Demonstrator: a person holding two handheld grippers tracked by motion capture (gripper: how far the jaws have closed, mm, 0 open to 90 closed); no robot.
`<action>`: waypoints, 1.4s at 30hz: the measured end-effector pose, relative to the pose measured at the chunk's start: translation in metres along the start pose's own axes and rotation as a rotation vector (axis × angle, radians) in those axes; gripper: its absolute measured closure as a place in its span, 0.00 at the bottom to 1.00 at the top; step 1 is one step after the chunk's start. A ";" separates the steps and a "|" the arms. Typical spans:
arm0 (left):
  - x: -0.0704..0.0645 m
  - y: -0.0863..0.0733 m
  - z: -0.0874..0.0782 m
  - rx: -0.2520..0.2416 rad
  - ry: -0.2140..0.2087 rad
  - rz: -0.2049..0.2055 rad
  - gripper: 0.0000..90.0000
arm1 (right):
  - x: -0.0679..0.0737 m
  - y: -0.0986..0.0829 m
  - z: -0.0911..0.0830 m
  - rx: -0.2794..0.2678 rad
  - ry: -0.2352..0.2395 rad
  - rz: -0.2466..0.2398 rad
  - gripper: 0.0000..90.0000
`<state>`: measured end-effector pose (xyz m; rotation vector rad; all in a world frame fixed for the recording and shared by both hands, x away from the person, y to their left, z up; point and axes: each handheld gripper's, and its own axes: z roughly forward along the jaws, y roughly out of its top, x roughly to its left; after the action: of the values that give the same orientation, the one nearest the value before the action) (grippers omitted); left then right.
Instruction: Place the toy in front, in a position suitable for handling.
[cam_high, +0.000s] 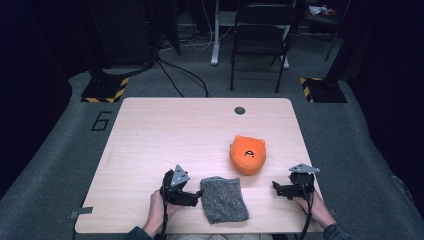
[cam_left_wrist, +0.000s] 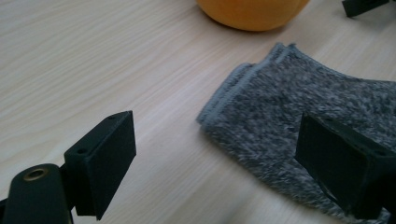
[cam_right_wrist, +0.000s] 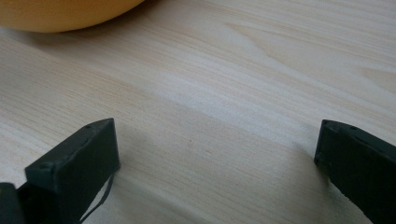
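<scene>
A folded grey cloth (cam_high: 224, 199) lies flat near the front edge of the pale wood-grain table (cam_high: 165, 130), its surface a nubbly, speckled knit of dark and light fibres, with a smoother hemmed border running along one side (the hem shows clearly in the left gripper view, where two layers stack at the edge). The left gripper (cam_high: 196, 196) rests low just beside the cloth's left side, its black, blocky jaws spread wide apart; in its own view one jaw stands over bare wood and the other over the fuzzy cloth (cam_left_wrist: 299, 112), gripping nothing. The right gripper (cam_high: 276, 188) sits to the cloth's right, apart from it, its flat-faced matte jaws likewise held wide with only bare table between them. Behind the cloth, close to its far right corner, sits a rounded orange plush toy (cam_high: 247, 154), soft and dome-shaped, with two small pointed ears and a dark mark on its face. A small dark round grommet (cam_high: 240, 110) is set into the table near its far edge.
</scene>
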<state>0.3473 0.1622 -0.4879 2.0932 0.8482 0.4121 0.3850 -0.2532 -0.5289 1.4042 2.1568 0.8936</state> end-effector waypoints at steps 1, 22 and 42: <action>-0.004 0.001 0.003 0.004 -0.010 0.007 0.13 | 0.000 0.000 0.000 -0.001 -0.001 0.000 0.00; -0.032 0.005 0.040 0.099 -0.069 0.090 0.16 | 0.000 0.000 0.000 0.000 0.000 0.000 0.00; -0.032 -0.004 0.045 0.138 -0.095 0.095 0.42 | 0.000 0.000 0.000 -0.002 -0.002 0.000 0.00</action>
<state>0.3478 0.1160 -0.5180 2.2686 0.7420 0.3093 0.3847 -0.2531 -0.5291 1.4039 2.1538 0.8939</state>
